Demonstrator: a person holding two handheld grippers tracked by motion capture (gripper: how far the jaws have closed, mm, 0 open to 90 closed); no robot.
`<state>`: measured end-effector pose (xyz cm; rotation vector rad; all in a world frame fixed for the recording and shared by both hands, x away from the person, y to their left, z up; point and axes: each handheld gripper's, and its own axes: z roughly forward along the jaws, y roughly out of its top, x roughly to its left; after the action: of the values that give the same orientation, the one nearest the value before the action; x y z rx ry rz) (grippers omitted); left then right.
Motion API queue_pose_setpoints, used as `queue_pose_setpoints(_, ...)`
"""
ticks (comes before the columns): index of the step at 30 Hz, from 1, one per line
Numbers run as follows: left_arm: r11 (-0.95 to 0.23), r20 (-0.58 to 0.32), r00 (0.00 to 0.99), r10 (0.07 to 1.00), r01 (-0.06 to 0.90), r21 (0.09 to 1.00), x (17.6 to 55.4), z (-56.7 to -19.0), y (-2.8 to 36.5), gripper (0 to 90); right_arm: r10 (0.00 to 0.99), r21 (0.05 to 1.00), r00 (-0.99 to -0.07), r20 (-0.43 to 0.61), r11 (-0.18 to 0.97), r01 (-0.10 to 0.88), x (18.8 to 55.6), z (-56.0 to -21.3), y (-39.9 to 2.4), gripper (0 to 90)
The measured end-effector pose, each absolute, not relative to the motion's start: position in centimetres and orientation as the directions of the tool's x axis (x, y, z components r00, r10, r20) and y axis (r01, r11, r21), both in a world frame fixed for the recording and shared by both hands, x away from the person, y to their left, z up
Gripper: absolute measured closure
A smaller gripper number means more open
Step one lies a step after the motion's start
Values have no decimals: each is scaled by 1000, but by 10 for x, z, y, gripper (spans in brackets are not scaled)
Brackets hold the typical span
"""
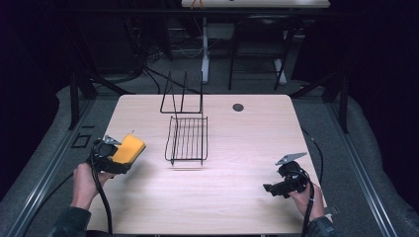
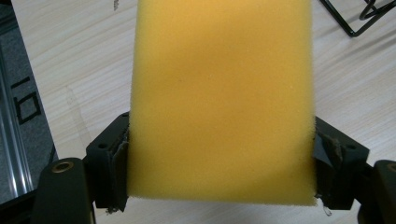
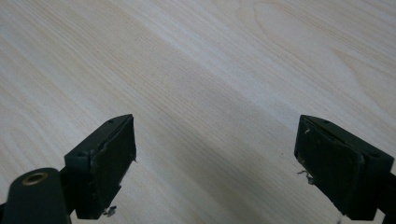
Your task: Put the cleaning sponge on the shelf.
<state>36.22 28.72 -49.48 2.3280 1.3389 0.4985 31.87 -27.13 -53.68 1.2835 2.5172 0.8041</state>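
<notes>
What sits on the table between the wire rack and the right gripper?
Nothing: in the high view, bare wood of the table runs from the wire rack to the right gripper.

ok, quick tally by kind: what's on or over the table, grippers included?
Yellow sponge: 1, clamped in the left gripper
Black wire rack: 1
Grippers: 2, counting the right gripper, open over bare table
Total: 4

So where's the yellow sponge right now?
The yellow sponge is clamped in the left gripper at the table's left edge, just left of the black wire rack.
</notes>
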Motion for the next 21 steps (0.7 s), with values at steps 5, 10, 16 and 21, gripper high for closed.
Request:
queue_pose_setpoints(5, -458, 107, 477, 873, 722, 518, 363, -490, 285, 222, 798, 557, -600, 58, 473, 683, 318, -537, -271, 122)
queue_pose_setpoints(10, -455, 108, 475, 873, 715, 530, 364, -484, 283, 222, 796, 556, -602, 60, 474, 683, 318, -537, -271, 123)
queue_pose_setpoints(16, -457, 105, 482, 870, 706, 542, 368, -478, 277, 222, 793, 550, -606, 60, 480, 683, 318, -537, -271, 123)
queue_pose_setpoints(21, -462, 111, 488, 866, 694, 552, 370, -474, 272, 222, 793, 551, -607, 59, 481, 682, 319, -537, -270, 123)
